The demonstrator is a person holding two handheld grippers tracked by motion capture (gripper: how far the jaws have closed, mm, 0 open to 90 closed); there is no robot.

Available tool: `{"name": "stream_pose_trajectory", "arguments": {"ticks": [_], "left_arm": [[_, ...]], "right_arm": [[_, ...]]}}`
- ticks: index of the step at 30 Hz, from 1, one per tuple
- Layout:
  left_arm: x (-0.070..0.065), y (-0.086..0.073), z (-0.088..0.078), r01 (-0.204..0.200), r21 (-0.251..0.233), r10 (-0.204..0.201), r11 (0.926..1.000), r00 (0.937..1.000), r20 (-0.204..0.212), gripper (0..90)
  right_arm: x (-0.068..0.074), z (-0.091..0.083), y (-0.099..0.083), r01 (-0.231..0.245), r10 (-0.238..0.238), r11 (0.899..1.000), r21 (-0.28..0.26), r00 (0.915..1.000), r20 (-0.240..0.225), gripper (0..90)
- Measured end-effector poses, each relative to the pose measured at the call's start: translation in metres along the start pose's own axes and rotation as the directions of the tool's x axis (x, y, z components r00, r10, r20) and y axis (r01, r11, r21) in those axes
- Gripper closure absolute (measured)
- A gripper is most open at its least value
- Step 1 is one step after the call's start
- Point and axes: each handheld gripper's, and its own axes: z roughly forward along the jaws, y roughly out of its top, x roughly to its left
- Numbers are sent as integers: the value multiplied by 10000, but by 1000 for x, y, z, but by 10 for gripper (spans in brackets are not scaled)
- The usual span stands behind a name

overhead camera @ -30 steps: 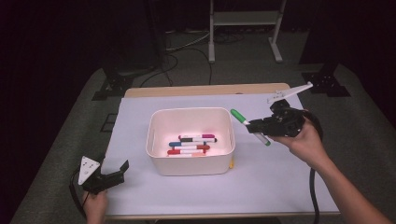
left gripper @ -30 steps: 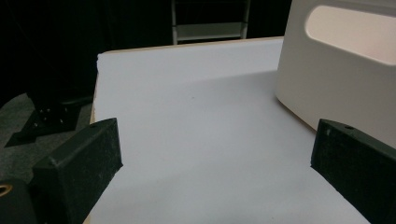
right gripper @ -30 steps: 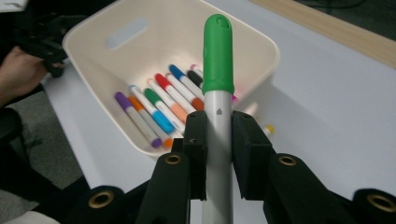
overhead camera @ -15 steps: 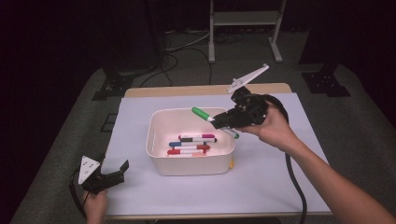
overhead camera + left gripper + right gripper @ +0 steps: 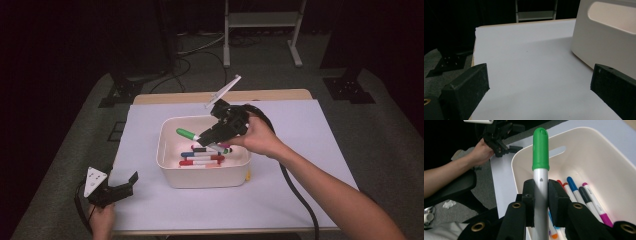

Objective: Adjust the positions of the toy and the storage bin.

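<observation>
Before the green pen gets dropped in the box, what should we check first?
1. Right gripper shut on the green-capped grey marker: ok.
2. Marker above the open cream plastic bin: ok.
3. Room left in the bin beside the coloured markers lying on its floor: ok.
4. Left gripper open and resting on the white table sheet, apart from the bin: ok.
5. Marker cap pushed fully on: cannot tell.
</observation>
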Motion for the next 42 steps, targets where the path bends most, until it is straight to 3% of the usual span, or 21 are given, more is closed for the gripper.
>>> {"name": "stream_pose_trajectory", "arguments": {"ticks": [2, 4, 8, 16, 28, 32, 37, 42], "left_arm": [[0, 0, 0, -7, -8, 7, 10000, 10000, 2, 5], [0, 0, 0, -1, -44, 1, 10000, 10000, 8, 5], [0, 0, 0, 36, -85, -36, 10000, 10000, 25, 5], [0, 0, 0, 31, -104, -30, 9999, 10000, 40, 5], [0, -1, -1, -16, -156, 17, 9999, 10000, 36, 5], [0, -1, -1, -1, -150, 1, 9999, 10000, 40, 5], [0, -1, -1, 6, -136, -6, 9999, 10000, 47, 5], [0, -1, -1, 23, -143, -22, 9999, 10000, 45, 5]], "right_arm": [[0, 6, 1, 21, -21, 9999, 101, 10000, -71, 760], [-2, 26, 4, 79, -68, 9990, 438, 9997, -243, 759], [-7, 48, 4, 143, -104, 9961, 874, 9989, -457, 760], [-19, 81, -1, 398, -293, 9858, 1633, 9974, -660, 759], [-28, 107, -9, 625, -455, 9645, 2565, 9964, -717, 758], [-29, 111, -11, 624, -451, 9593, 2753, 9966, -686, 757], [-27, 118, -13, 774, -605, 9460, 3147, 9962, -630, 757], [-27, 120, -15, 787, -601, 9405, 3304, 9960, -663, 757]]}}
